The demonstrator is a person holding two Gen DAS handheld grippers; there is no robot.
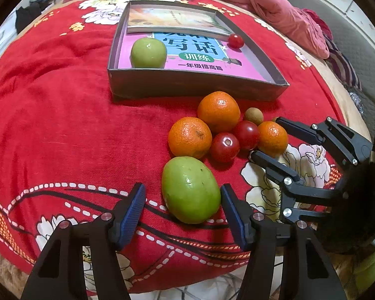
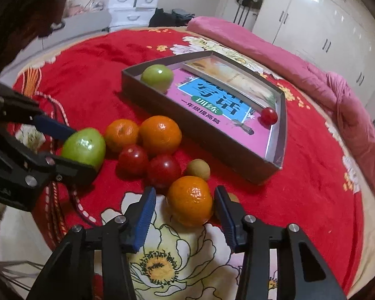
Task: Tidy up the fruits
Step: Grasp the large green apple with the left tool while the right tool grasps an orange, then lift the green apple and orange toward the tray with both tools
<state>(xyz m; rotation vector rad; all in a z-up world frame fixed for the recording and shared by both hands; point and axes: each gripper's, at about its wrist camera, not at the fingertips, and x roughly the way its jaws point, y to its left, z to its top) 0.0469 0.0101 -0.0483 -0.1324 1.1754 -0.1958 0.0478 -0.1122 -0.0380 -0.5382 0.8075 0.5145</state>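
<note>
Books line box [image 1: 195,85] (green apple [image 1: 148,53], cherry tomato [image 1: 236,40] inside).

A red flowered blanket [image 1: 62,125] covers the bed. A pink quilt [image 2: 350,115] lies bunched along its far edge. White drawers [image 2: 132,2] and white wardrobe doors [image 2: 325,25] stand behind.

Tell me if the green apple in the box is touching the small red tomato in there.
Apart. The left wrist view shows the green apple and small tomato separated by bare book cover.
</note>
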